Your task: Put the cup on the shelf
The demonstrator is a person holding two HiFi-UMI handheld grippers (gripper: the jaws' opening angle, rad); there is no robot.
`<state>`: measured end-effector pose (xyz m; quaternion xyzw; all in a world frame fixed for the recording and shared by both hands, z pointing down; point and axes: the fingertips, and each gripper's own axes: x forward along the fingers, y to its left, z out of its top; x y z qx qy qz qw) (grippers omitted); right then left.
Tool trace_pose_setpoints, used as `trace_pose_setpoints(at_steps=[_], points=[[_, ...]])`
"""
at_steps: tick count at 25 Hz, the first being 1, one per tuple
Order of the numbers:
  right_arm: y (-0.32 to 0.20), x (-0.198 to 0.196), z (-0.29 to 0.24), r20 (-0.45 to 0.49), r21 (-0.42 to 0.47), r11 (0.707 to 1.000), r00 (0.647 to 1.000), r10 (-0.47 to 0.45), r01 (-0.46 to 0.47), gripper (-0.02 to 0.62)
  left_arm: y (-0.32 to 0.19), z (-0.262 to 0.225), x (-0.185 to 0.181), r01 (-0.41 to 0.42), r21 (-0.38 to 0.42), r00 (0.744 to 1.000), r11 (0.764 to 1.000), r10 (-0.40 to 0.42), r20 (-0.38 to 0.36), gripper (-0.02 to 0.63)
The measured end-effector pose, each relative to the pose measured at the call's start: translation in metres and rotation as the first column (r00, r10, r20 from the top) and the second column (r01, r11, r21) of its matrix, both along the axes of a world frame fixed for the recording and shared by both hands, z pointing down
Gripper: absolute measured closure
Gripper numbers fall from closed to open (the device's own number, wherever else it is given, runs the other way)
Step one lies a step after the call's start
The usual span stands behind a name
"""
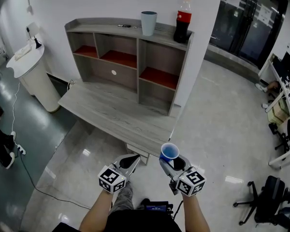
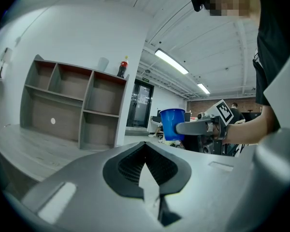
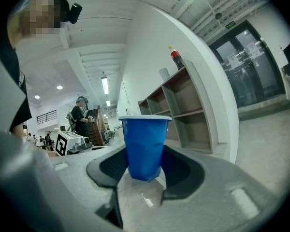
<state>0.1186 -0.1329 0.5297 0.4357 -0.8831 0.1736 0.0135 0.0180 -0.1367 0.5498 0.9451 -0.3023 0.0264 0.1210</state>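
Note:
A blue plastic cup (image 1: 169, 152) stands upright between the jaws of my right gripper (image 1: 170, 160), which is shut on its lower half. The right gripper view shows the cup (image 3: 145, 146) pinched on both sides by the dark pads. My left gripper (image 1: 132, 159) is beside it, shut and empty; in its own view the jaws (image 2: 146, 164) meet with nothing between them, and the cup (image 2: 173, 123) shows to the right. The grey wooden shelf (image 1: 130, 62) with red-floored compartments stands ahead against the wall, well beyond both grippers.
On the shelf's top stand a grey cup (image 1: 148, 23) and a cola bottle (image 1: 182, 21). A low grey platform (image 1: 111, 112) runs along its foot. A white round stand (image 1: 31, 76) is left, an office chair (image 1: 266, 197) at lower right, and glass doors (image 1: 251, 18) far right.

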Motion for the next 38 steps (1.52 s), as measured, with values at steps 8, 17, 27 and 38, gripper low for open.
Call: trace_pose_setpoints(at_steps=[8, 17, 27, 38], points=[[-0.055, -0.005, 0.008, -0.025, -0.002, 1.0, 1.0, 0.015, -0.015, 0.383, -0.063, 0.011, 0.003, -0.041, -0.015, 0.999, 0.999, 0.04, -0.006, 0.604], [-0.148, -0.026, -0.001, -0.031, 0.008, 0.997, 0.997, 0.071, -0.071, 0.384, -0.165, 0.004, -0.007, -0.112, -0.005, 0.994, 0.994, 0.112, -0.005, 0.604], [-0.209, -0.046, 0.0, -0.031, 0.006, 0.989, 0.989, 0.147, -0.147, 0.384, -0.234, 0.001, -0.016, -0.21, 0.002, 0.978, 0.978, 0.21, 0.003, 0.604], [-0.229, -0.045, 0.003, -0.024, -0.004, 0.988, 0.988, 0.154, -0.154, 0.383, -0.256, 0.006, -0.01, -0.217, -0.015, 0.976, 0.976, 0.217, 0.001, 0.604]])
